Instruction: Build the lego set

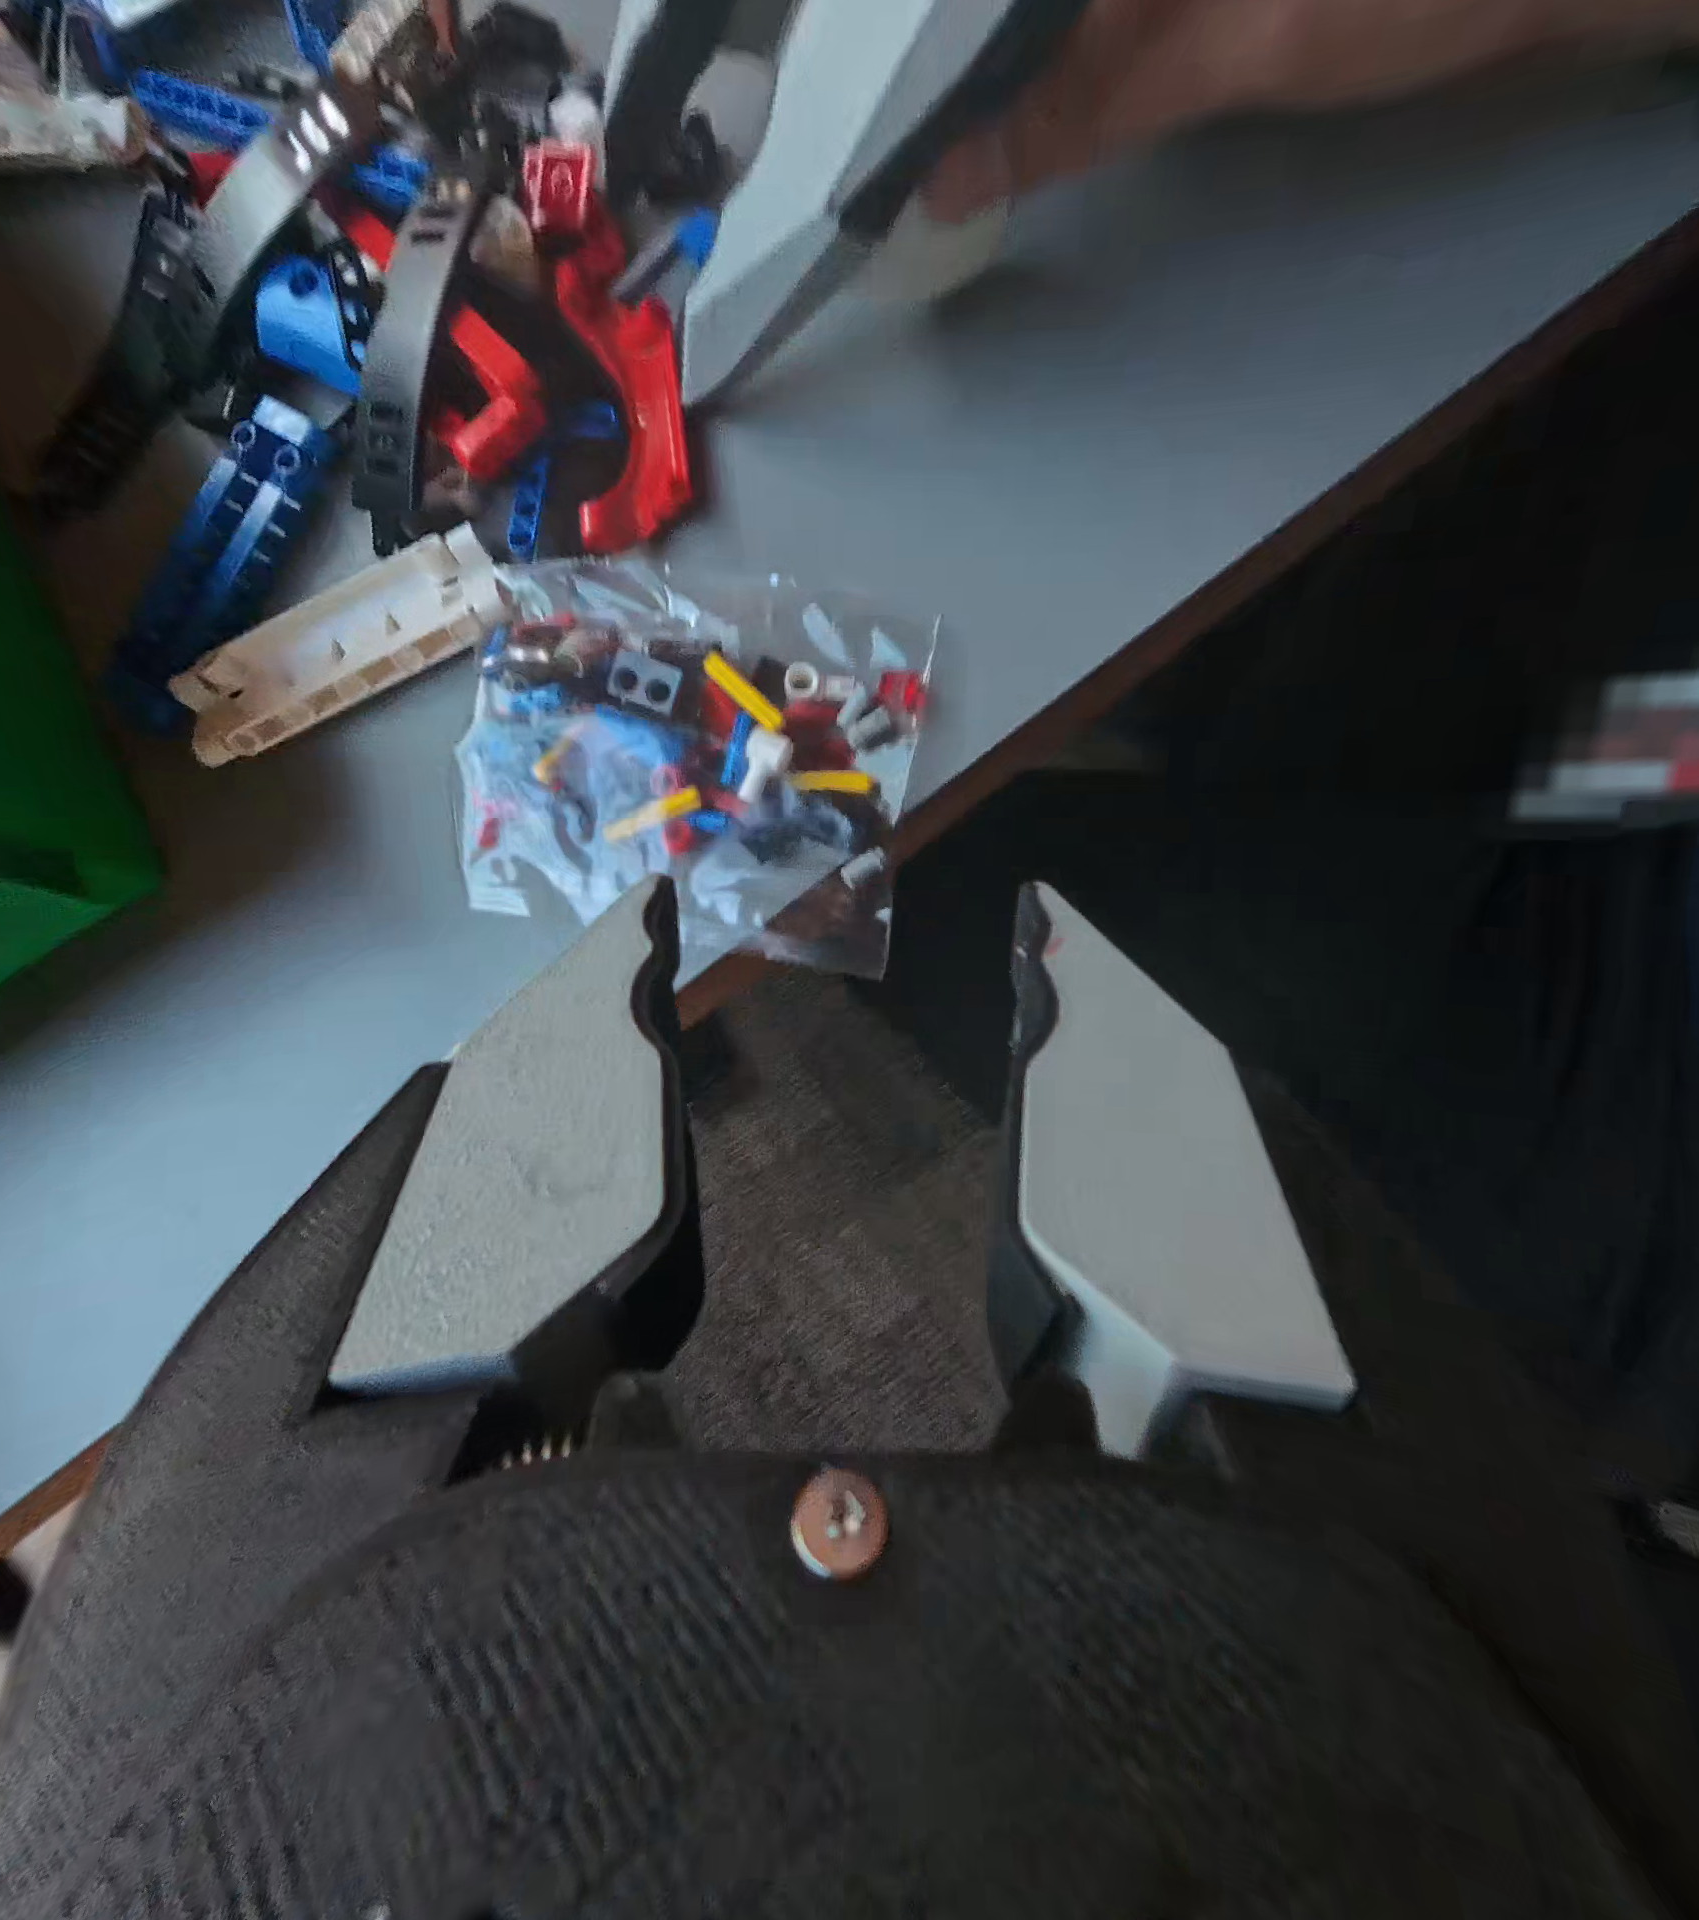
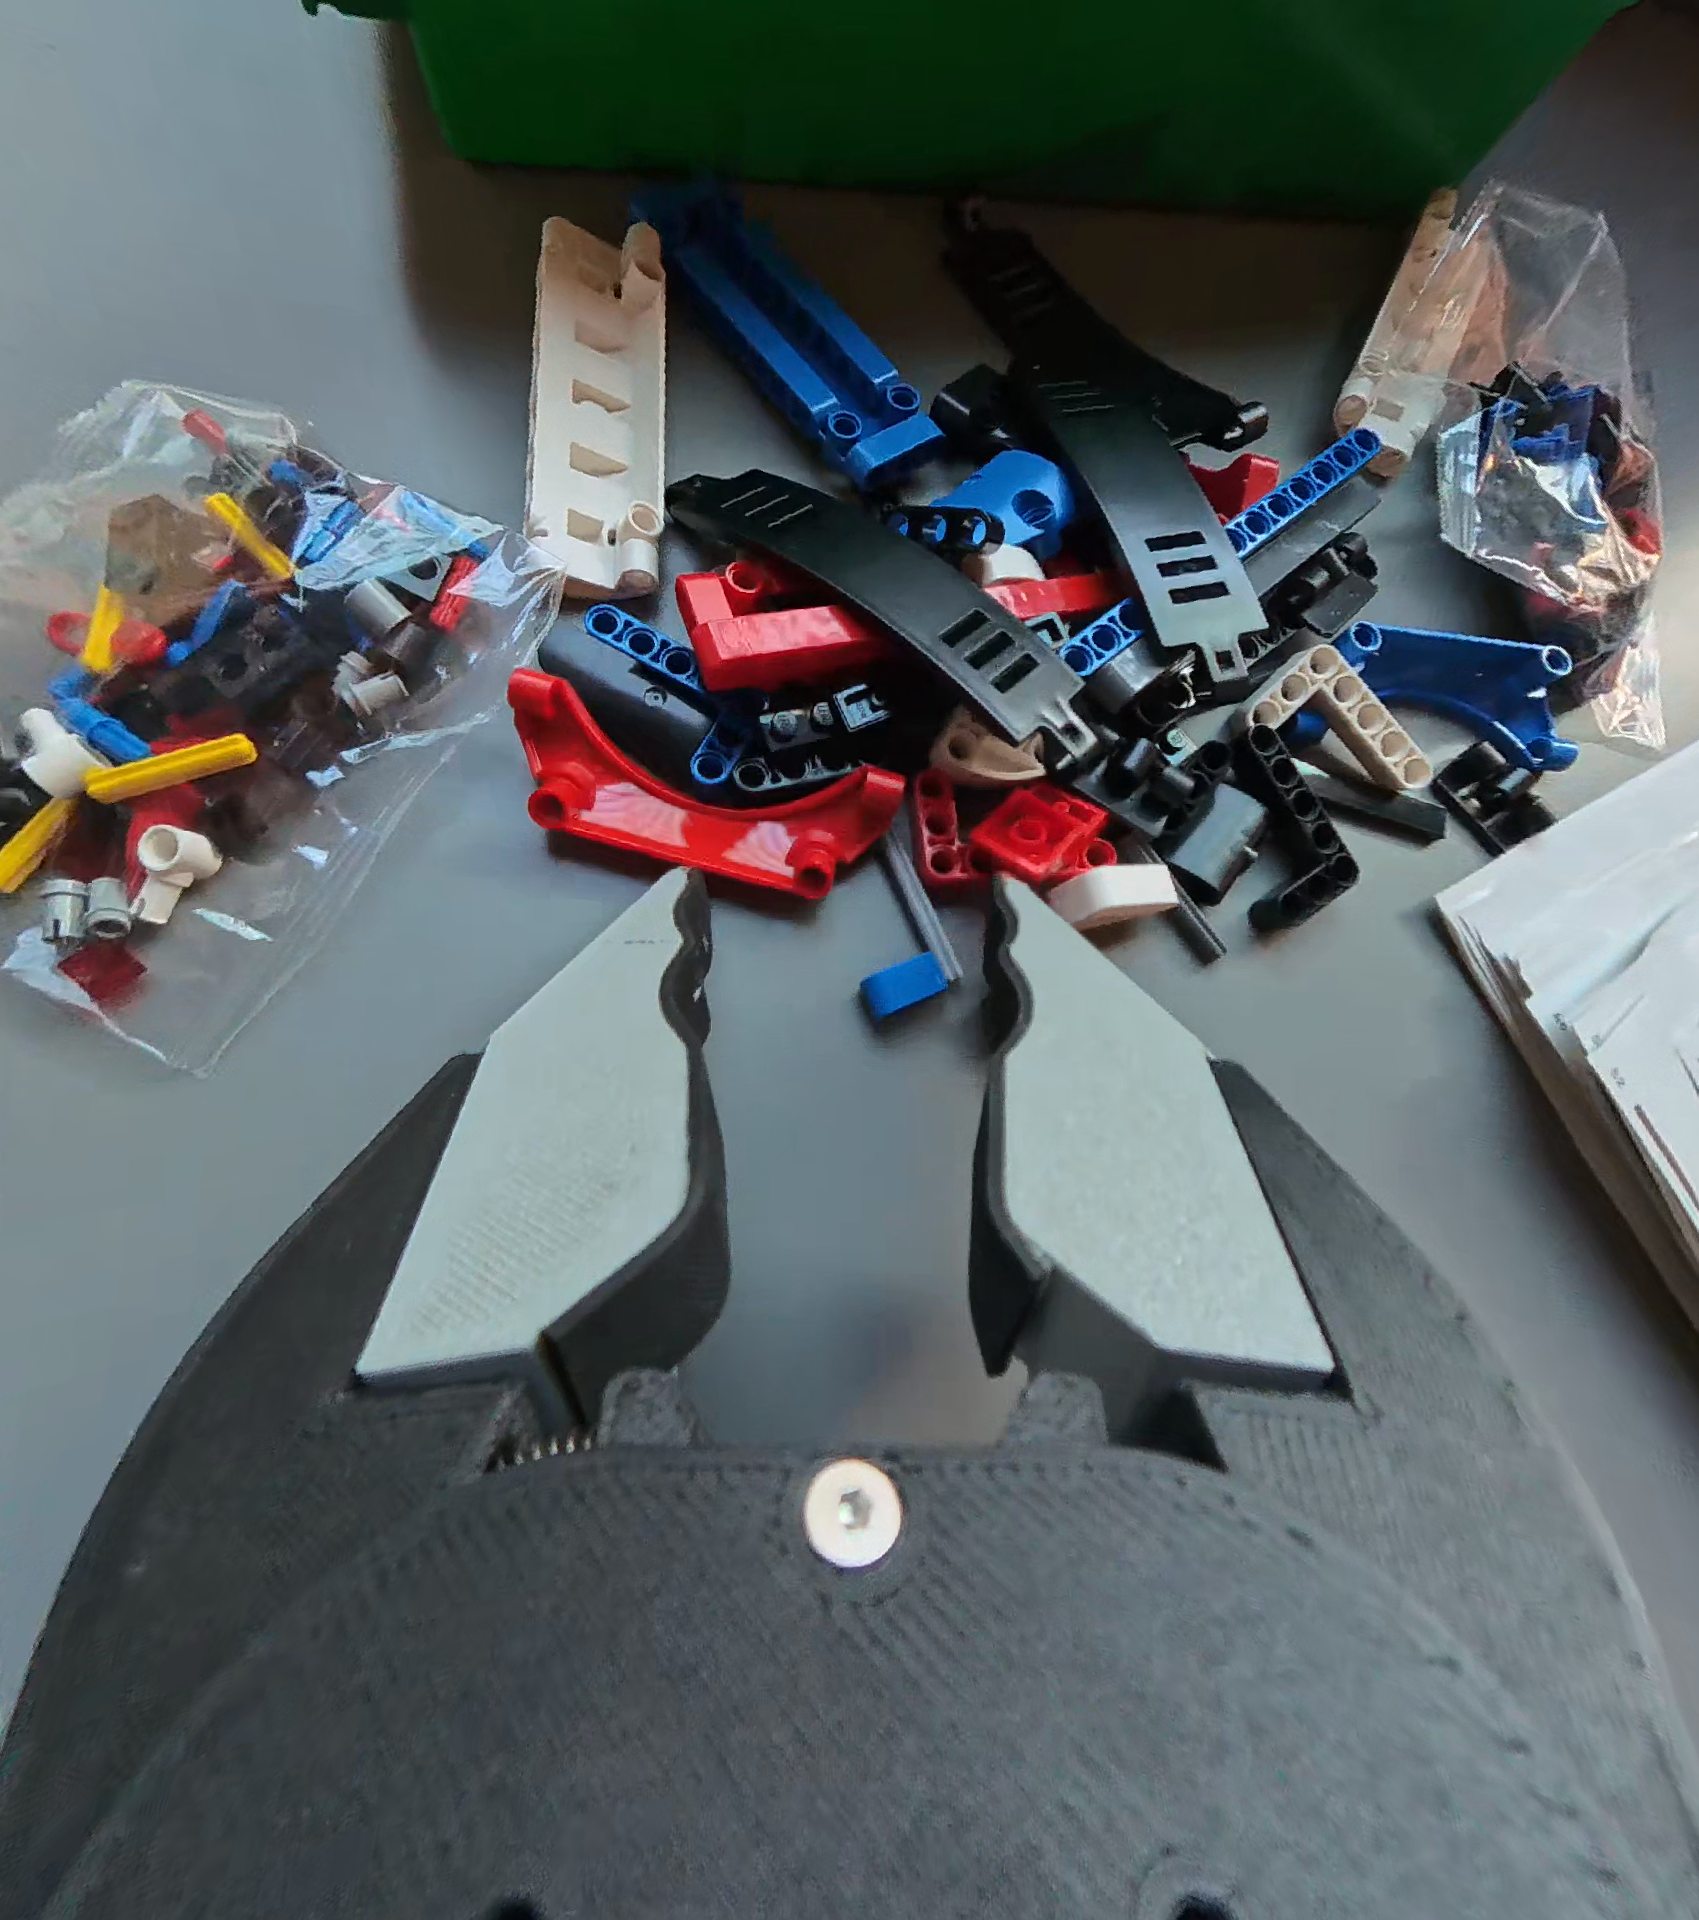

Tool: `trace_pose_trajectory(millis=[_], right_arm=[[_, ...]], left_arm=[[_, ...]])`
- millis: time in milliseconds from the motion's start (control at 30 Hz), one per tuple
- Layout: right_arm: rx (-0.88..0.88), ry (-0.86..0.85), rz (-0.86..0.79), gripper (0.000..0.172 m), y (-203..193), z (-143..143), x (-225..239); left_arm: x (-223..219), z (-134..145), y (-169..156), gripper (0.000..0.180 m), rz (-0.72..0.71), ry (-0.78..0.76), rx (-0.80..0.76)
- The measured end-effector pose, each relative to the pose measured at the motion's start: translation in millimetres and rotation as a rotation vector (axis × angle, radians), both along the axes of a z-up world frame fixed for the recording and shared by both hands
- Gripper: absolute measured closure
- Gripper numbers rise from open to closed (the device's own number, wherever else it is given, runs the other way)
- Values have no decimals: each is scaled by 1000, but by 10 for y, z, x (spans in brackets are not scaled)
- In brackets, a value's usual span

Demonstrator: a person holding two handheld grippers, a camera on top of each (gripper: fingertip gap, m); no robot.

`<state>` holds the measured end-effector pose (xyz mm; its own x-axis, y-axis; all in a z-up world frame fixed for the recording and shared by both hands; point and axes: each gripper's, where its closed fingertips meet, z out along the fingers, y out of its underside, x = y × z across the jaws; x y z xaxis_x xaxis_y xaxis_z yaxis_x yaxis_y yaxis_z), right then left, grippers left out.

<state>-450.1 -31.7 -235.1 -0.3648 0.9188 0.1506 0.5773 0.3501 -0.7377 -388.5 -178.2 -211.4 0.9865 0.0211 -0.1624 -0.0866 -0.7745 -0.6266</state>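
Bin (image 2: 980, 94), green, stands beyond the right gripper (image 2: 845, 935), its inside hidden. Heap of loose building pieces (image 2: 980, 644) lies just ahead of those wide, bare jaws, a small blue piece (image 2: 907, 982) between the tips, untouched. Clear bag (image 1: 689, 748) of small mixed parts lies just ahead of the left gripper (image 1: 845, 925), also wide and bare, overhanging the table (image 1: 1136, 416) edge. Second bag (image 2: 1541, 488) sits far right.

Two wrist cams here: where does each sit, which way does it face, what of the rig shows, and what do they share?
Left wrist view: on the left gripper, off the grey table edge, facing the bag of small parts; open fingers and a blurred hand show.
Right wrist view: on the right gripper, above the table, facing the loose brick pile; open fingers show.
Shared: bag, pile, green bin.
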Motion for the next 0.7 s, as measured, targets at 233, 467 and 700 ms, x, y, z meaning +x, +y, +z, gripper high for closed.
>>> trace_pose_trajectory(millis=[233,467,700], right_arm=[[23,35,49,126,-35,31,134],[37,42,44,129,1,37,-11],[-63,143,78,130,-7,249,316]], left_arm=[[-192,-267,37,156,19,201,-36],[-213,-141,35,180,48,176,8],[-228,124,204,180,60,188,74]])
